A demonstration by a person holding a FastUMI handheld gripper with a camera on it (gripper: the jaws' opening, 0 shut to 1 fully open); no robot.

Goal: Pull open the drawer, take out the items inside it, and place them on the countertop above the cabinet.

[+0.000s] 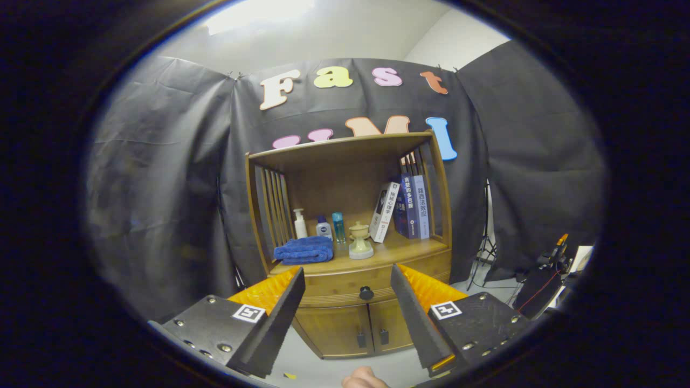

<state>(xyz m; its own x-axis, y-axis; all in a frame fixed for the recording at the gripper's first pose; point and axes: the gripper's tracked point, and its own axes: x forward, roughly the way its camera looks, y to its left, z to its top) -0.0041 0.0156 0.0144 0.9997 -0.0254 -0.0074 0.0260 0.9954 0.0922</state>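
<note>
A wooden cabinet (350, 242) stands against the black cloth wall, some way beyond my fingers. Its drawer (345, 288) is shut, and the dark round knob (366, 293) shows in the gap between my fingertips. The countertop (401, 245) above the drawer is a shelf that holds several things. My gripper (347, 280) is open, its two black fingers (280, 318) spread wide with nothing between them. What lies inside the drawer is hidden.
On the countertop lie a folded blue towel (303, 250), a white pump bottle (299, 223), two small bottles (330, 226), a cream lidded cup (360, 242) and leaning books (404, 207). Two small doors (356, 328) sit below the drawer. A tripod (485, 248) and gear (544, 280) stand right.
</note>
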